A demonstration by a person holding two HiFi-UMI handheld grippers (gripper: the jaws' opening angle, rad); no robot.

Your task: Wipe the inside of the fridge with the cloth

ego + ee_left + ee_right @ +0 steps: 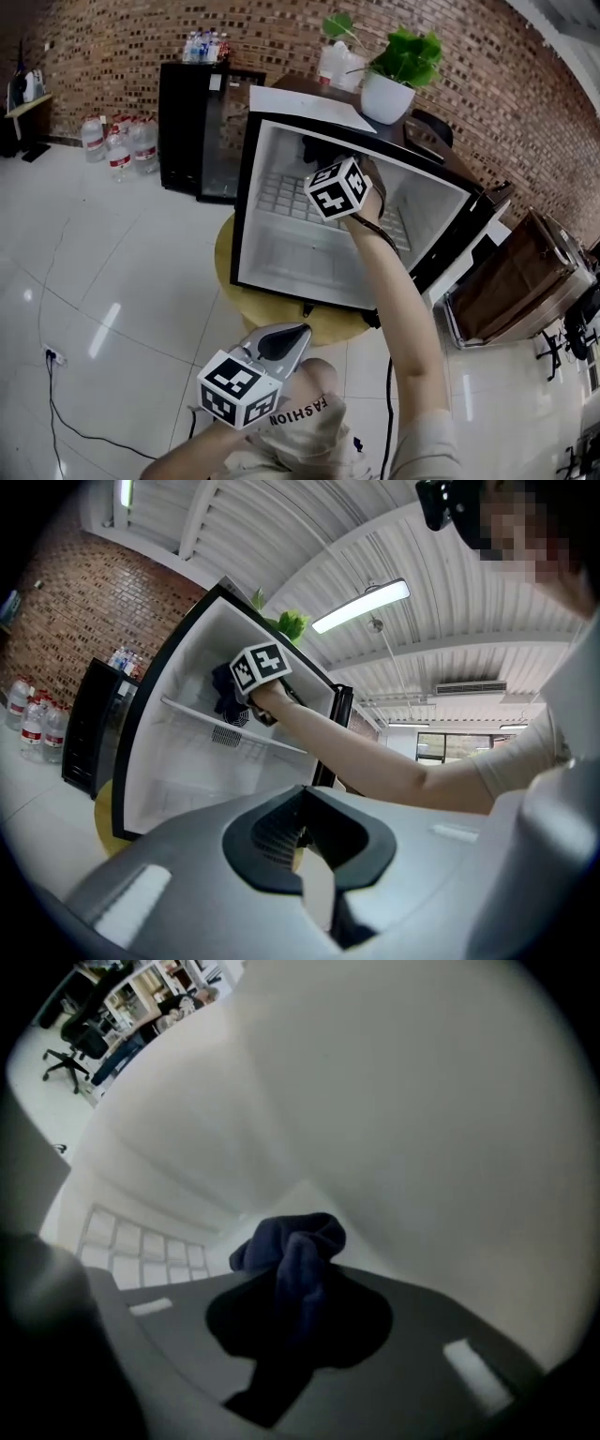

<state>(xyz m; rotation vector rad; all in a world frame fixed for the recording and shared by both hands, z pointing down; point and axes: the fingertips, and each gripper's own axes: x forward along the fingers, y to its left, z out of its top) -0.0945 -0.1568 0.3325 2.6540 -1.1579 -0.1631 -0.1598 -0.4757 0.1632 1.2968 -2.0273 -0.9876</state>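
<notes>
Pressed together on nothing at the left gripper (298, 841), held low in front of the open fridge (246, 197). Clamped tight on the dark blue cloth (291, 1237) at the right gripper (295, 1283), with a bunched wad poking out past the tips. Reaching deep into the upper part of the fridge now, above the white wire shelf (281, 192), with the cloth right up by a corner of the white inner wall. Hard to say whether touching it or just shy. Moving outward: perched on a round yellow table (281, 317), with the fridge door (469, 234) swung wide to the right. Up on the fridge's top, carrying a white pot (386, 97) filled with a leafy green plant (408, 52), plus a white sheet (300, 108) lying flat beside it. Further left along the brick wall, a black cabinet (183, 122) topped with a cluster of small bottles (204, 45), and large water bottles (117, 141) grouped on the floor just beside.
</notes>
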